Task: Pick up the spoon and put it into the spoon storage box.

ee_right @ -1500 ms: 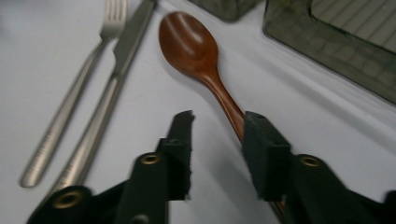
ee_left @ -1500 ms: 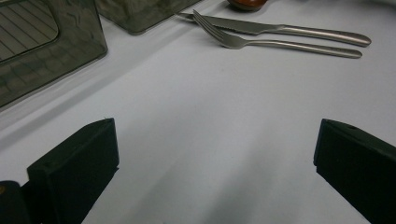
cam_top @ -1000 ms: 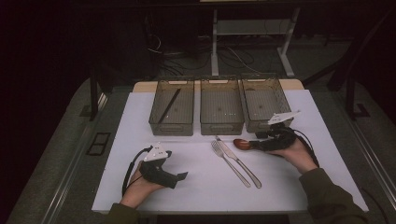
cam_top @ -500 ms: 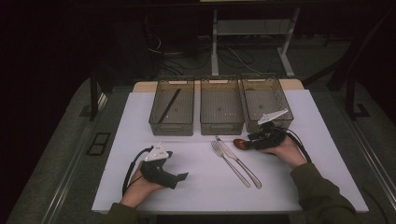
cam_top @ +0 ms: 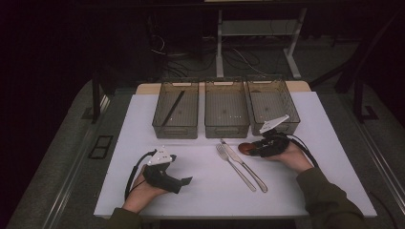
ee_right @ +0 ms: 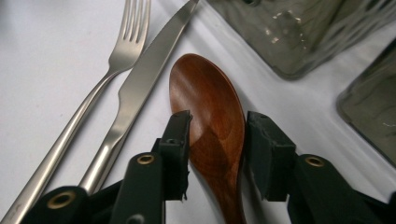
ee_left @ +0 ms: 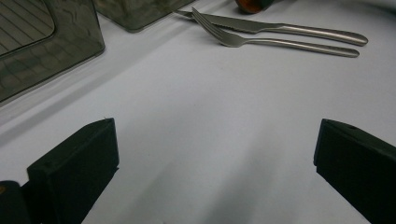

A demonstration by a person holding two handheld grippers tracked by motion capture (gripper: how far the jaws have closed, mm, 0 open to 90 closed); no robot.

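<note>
A brown wooden spoon point(ee_right: 210, 93) lies on the white tabletop point(cam_top: 143, 138) with its bowl between the jaws of my right gripper point(ee_right: 217, 126). Those jaws have just been closing, and both pads now press on the edges of the bowl. In the high view the right gripper point(cam_top: 249, 150) sits low on the table, right of a steel fork point(cam_top: 234, 164) and knife point(cam_top: 246, 164). The spoon point(cam_top: 242, 147) pokes out at its left. My left gripper point(cam_top: 184, 181) rests at the front left, jaws wide open over bare table point(ee_left: 217, 135).
Three smoky plastic bins point(cam_top: 175, 129) point(cam_top: 226, 129) point(cam_top: 291, 112) stand in a row behind the cutlery. The left one holds a thin dark stick point(cam_top: 172, 107). The fork point(ee_right: 116, 51) and knife point(ee_right: 149, 74) lie just left of the spoon, and a bin corner point(ee_right: 299, 51) is close ahead.
The right hand has slid left and down to the spoon, and its jaws have narrowed around the spoon's bowl. The left hand has stayed put.
</note>
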